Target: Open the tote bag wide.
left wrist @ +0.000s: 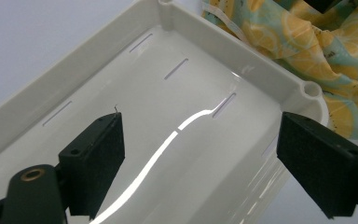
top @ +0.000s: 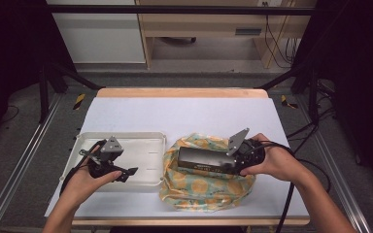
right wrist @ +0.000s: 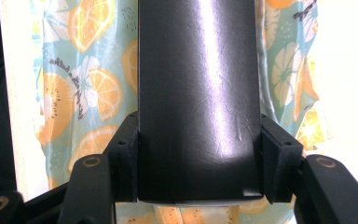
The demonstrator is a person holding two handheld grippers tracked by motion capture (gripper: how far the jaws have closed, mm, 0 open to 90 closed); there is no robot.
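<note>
A dark, glossy cylinder-shaped container (top: 205, 161) lies on its side over an orange-and-lemon print cloth bag (top: 201, 191) at the table's middle right. My right gripper (top: 237, 162) is shut on the container's right end. In the right gripper view both jaws press the sides of the container (right wrist: 198, 84), with the cloth bag (right wrist: 88, 93) beneath. My left gripper (top: 127, 174) hovers open over the white tray (top: 145, 141) on the left. The left gripper view has its jaws wide apart above the tray (left wrist: 242, 51), nothing between them, and the cloth bag (left wrist: 340, 51) past the tray's corner.
A white sheet covers the table (top: 184, 114), with bare room behind the tray and bag. The tray floor has several narrow slots (left wrist: 224, 104). Metal rails run along both table sides, and cables trail at the right.
</note>
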